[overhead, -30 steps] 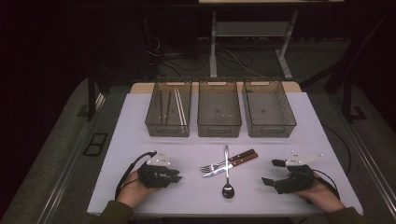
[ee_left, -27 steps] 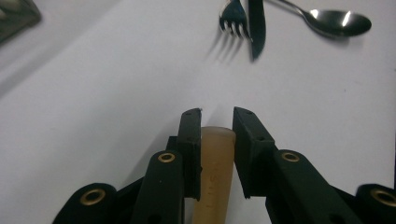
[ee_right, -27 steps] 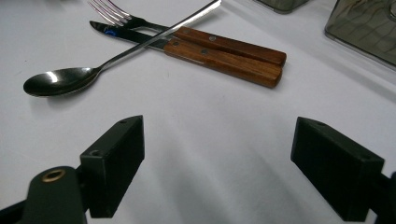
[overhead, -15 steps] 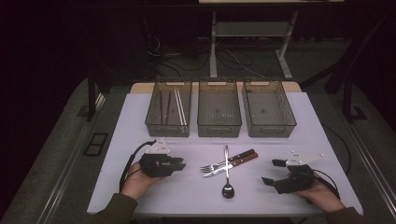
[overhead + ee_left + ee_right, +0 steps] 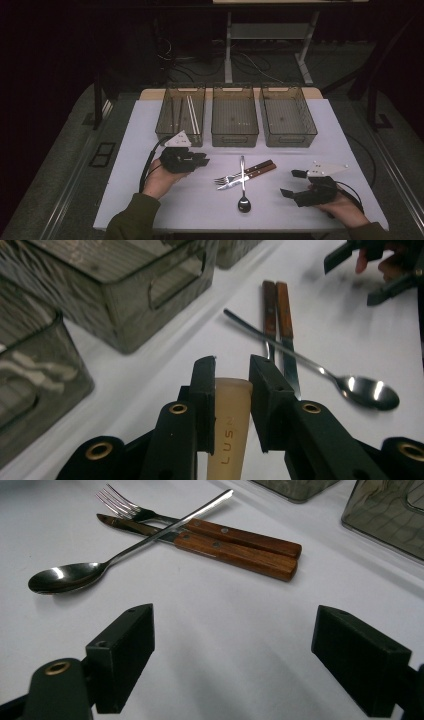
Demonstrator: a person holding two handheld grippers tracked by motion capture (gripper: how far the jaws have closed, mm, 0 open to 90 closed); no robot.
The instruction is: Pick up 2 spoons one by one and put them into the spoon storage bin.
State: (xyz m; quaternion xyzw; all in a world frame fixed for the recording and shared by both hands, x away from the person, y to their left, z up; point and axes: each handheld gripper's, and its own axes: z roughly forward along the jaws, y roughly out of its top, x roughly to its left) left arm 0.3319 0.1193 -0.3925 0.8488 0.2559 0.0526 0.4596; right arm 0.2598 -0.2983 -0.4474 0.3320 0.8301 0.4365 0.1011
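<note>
My left gripper (image 5: 232,372) is shut on a pale cream stick (image 5: 231,410) with small letters along it; the stick's blunt end stands between the jaws. In the high view this gripper (image 5: 202,161) hovers in front of the left bin (image 5: 165,131). A spoon (image 5: 242,187) lies across a wooden-handled fork (image 5: 225,532) and knife (image 5: 235,552) at the table's middle. My right gripper (image 5: 292,182) rests at the front right, open, with bare table between its jaws (image 5: 232,650). It points at the cutlery.
Three clear bins stand in a row at the back: the left one holds two white sticks (image 5: 191,112), while the middle bin (image 5: 235,136) and the right bin (image 5: 289,139) look bare inside. A black cable (image 5: 147,167) loops beside the left hand.
My left gripper has risen and moved away from the front edge toward the left bin, still holding the cream stick. The right gripper has stayed put.
</note>
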